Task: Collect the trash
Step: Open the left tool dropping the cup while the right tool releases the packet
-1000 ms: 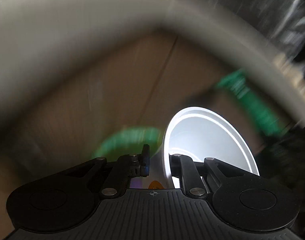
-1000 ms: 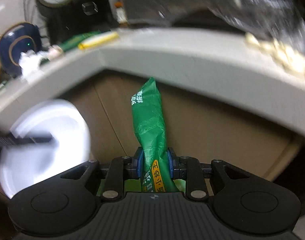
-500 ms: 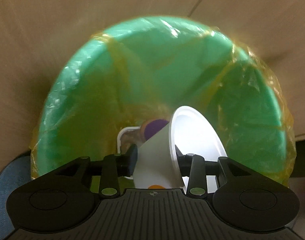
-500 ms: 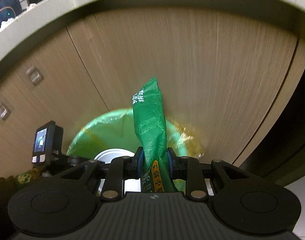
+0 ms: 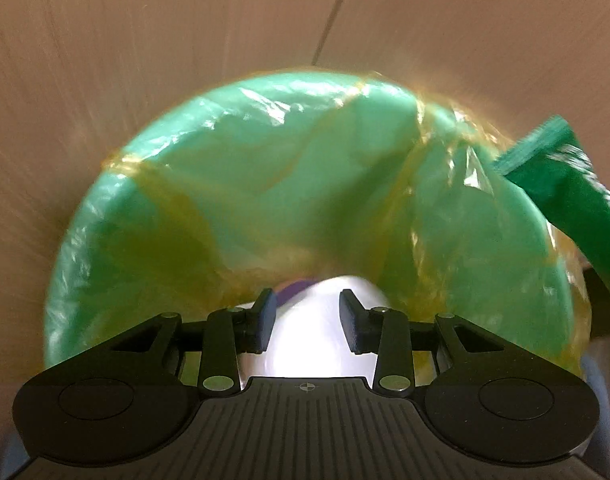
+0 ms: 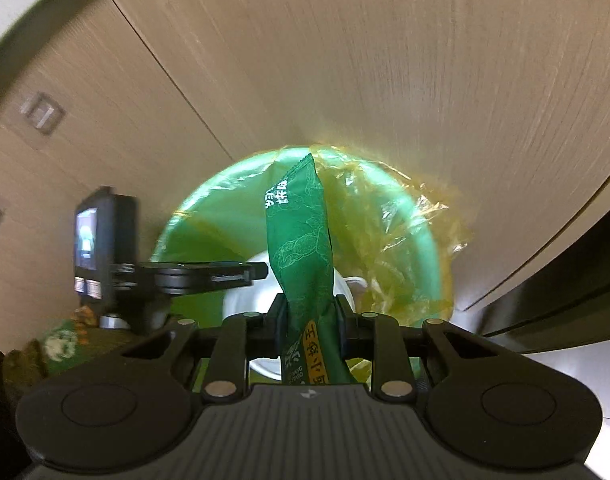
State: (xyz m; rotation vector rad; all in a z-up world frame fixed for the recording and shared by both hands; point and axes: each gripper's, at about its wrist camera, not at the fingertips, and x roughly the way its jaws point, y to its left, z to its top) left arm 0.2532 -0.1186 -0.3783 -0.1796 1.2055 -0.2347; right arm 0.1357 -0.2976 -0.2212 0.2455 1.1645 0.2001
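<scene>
Left gripper point(image 5: 307, 322) spread above smooth white cup point(image 5: 325, 328); right gripper point(image 6: 309, 320) pinches crinkly green wrapper point(image 6: 301, 248).

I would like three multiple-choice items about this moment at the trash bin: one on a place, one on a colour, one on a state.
1. Where is the white cup?
A. on a shelf
B. inside the bin, below the left gripper
C. between the right gripper's fingers

2. What colour is the snack wrapper?
A. green
B. red
C. silver

3. In what state is the right gripper?
A. open and empty
B. shut on the white cup
C. shut on the snack wrapper

Answers:
1 B: the white cup lies down in the lined green bin, beyond the open fingers of the left gripper, which do not touch it.
2 A: the snack wrapper is green with white print.
3 C: the right gripper has both fingers pressed on the wrapper, above the bin.
</scene>
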